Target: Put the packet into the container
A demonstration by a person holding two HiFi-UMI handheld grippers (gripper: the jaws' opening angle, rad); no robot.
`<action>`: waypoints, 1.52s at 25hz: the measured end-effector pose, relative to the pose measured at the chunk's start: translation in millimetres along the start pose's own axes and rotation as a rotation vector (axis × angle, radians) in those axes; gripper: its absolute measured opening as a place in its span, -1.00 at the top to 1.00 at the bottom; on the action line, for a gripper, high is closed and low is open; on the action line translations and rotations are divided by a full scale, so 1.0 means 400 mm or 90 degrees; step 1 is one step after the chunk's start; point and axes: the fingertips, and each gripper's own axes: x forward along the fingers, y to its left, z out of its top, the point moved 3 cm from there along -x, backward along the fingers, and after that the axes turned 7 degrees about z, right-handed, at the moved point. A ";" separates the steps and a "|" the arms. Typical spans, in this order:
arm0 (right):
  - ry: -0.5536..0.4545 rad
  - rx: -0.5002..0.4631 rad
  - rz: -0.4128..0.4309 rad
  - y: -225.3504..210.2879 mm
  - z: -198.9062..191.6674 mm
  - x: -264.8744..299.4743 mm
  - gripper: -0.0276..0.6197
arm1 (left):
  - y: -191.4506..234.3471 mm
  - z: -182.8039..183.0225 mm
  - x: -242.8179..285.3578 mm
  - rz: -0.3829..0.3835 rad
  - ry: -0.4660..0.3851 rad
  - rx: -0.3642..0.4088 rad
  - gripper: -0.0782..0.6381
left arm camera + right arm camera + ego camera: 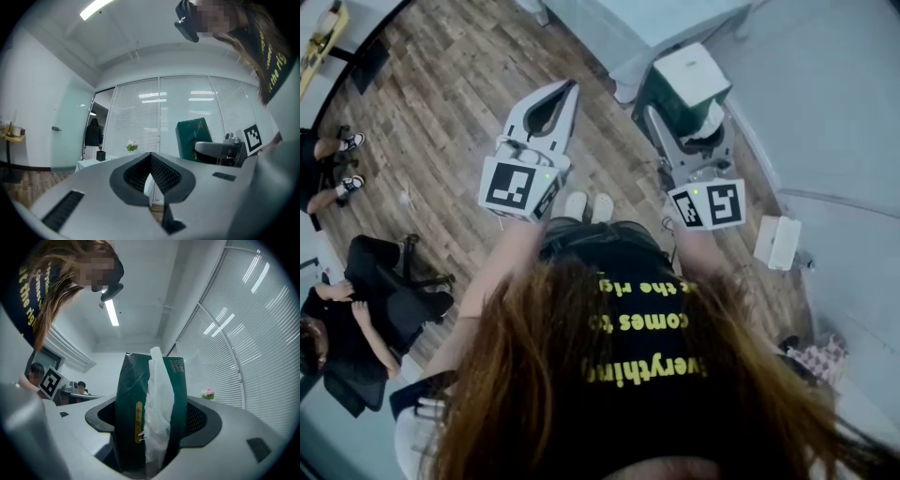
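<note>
Grippers were in both my hands, held out in front of me. My right gripper [151,416] had its jaws very wide, and they squeezed the packet [126,394] from both sides. The packet stood up tall between the black bumpy pads [199,416]. It was up in the air in that grip, not in any container. It was dark green and shiny, a bit crinkly, with a thin yellow strip [138,422] on its front. Soft white paper [159,394] stuck out of a long slit down its middle and poked up past the top.

My left gripper [151,157] was closed. Its two tips met and it held nothing. Both grippers were smooth and grey, each with a cube [517,187] that had black and white squares on it.

Under me was a brown wood floor [441,94] made of planks, and I saw my pale shoes [589,206] on it. A small white boxy thing [778,242] sat off to my right, near the pale wall. Someone in black [356,323] sat on a chair to my left. Far away, little pink flowers [132,146] stood in front of big windows with white blinds [187,117].
</note>
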 end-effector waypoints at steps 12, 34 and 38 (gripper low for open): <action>-0.009 0.042 0.028 -0.075 -0.010 -0.027 -0.24 | -0.042 0.003 0.019 0.049 -0.007 0.010 0.78; -0.004 0.079 -0.006 -0.155 -0.047 -0.027 -0.24 | -0.028 -0.002 0.064 0.055 0.003 0.029 0.78; -0.003 0.070 -0.012 -0.167 -0.046 0.033 -0.24 | 0.020 0.006 0.105 0.043 -0.003 0.026 0.78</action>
